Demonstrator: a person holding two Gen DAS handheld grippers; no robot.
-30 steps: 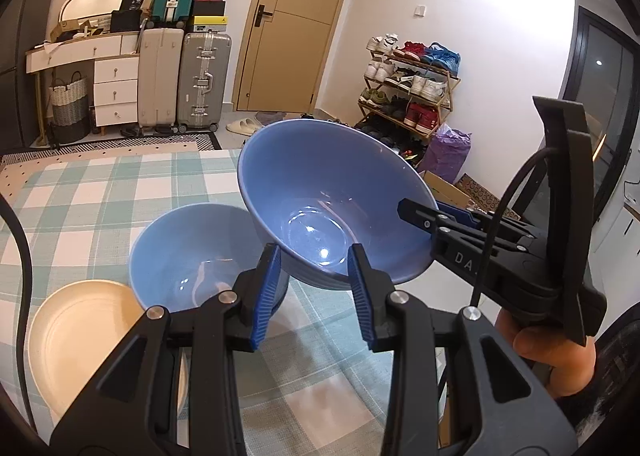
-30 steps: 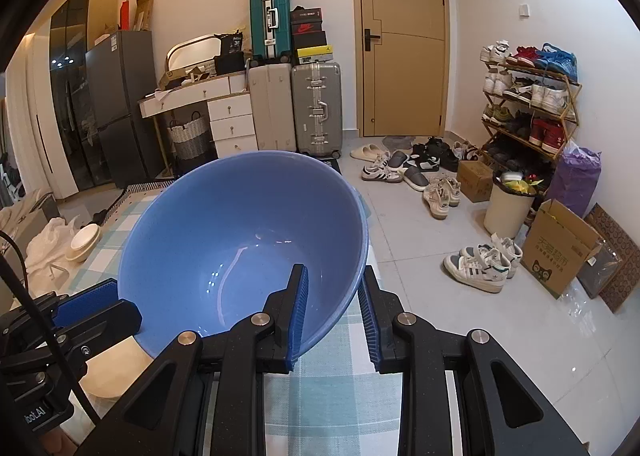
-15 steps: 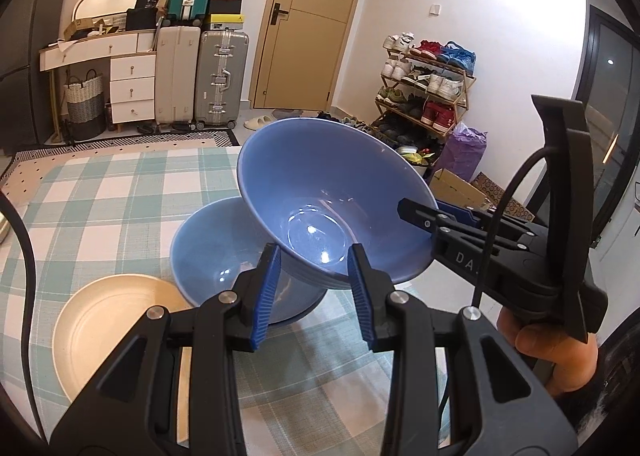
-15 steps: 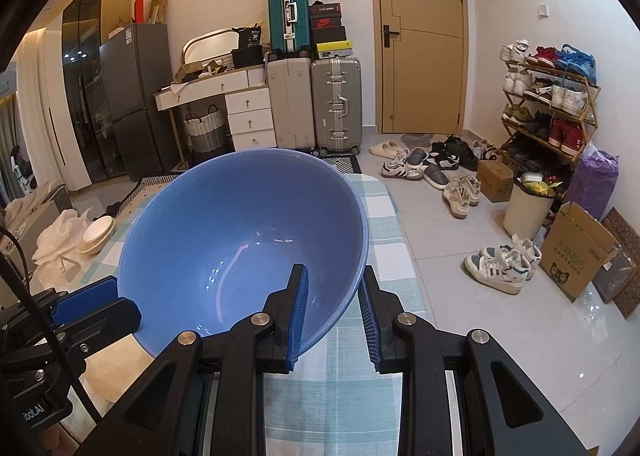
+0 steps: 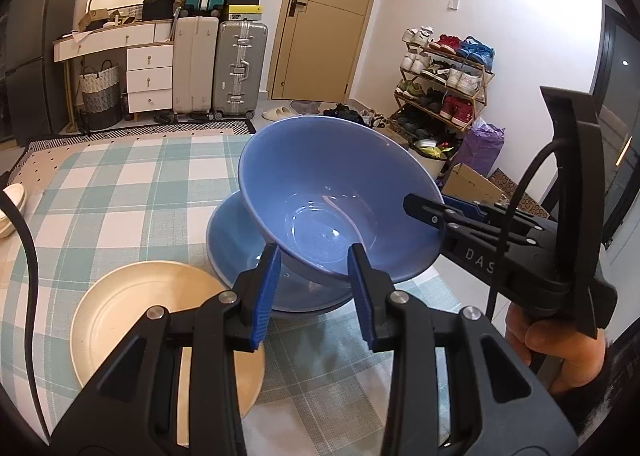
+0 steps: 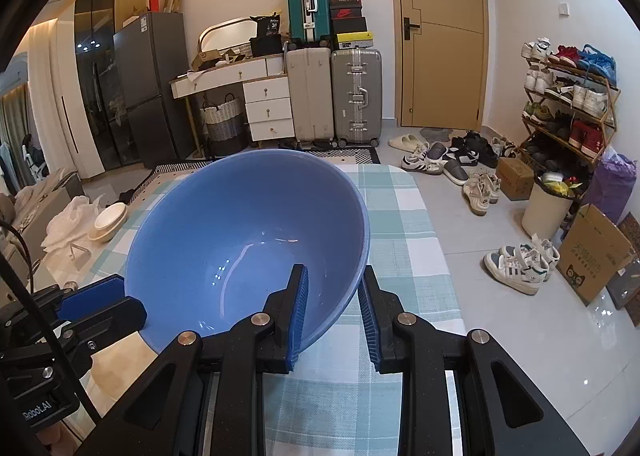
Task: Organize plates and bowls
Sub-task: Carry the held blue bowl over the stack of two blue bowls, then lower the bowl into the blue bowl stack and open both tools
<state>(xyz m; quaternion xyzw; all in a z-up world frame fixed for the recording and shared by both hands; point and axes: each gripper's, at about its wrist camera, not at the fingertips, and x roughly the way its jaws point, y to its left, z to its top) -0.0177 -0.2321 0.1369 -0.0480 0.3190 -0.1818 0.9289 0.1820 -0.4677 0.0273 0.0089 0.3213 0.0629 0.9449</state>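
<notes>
A large blue bowl hangs tilted in the air, with my right gripper shut on its near rim. In the left wrist view the same bowl hovers over a second blue bowl that rests on the checked tablecloth. My right gripper pinches the held bowl's right rim there. My left gripper stands open just below the held bowl's lower edge; its fingers do not press on anything. A cream plate lies to the left of the resting bowl.
Small cream bowls and a white bag sit at the table's far left. The table's right edge drops to a floor strewn with shoes, next to a bin and a cardboard box.
Both grippers have carried the held bowl across the table. It now hangs over the resting blue bowl, which was off to its left before. The grip has not changed.
</notes>
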